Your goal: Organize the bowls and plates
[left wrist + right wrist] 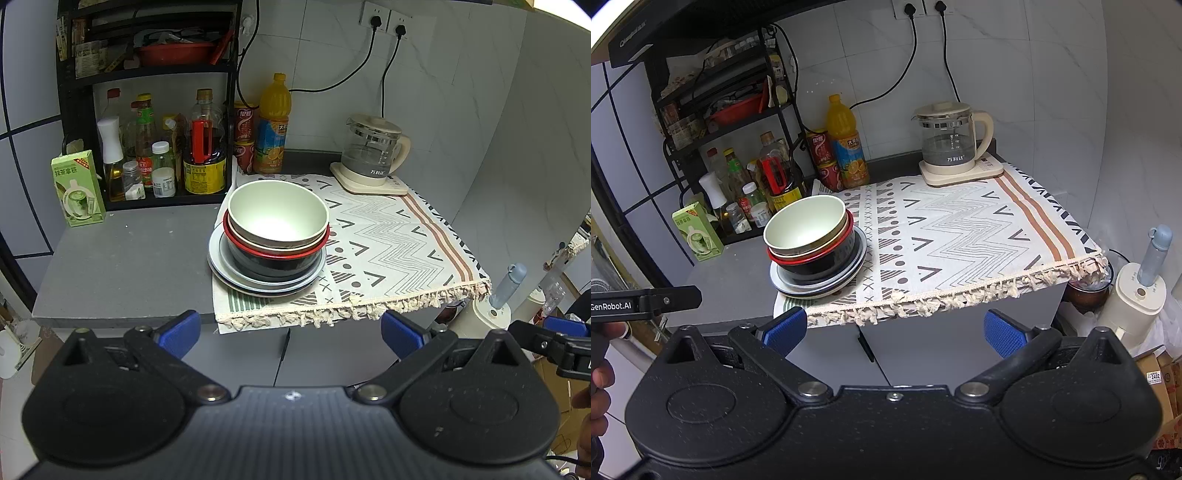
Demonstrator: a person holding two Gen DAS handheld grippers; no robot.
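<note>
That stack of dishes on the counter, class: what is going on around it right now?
A person holds a claw in each hand. Both the left claw and right claw are open, empty, and short of the counter. The pale green bowl sits nested atop other bowls on the plates, at the patterned cloth's left edge. Nothing is being gripped.

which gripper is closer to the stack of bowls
Left, though only slightly. The left hand-held gripper is open in front of the stack of bowls, off the counter edge. The right hand-held gripper, also open, is further right.
</note>
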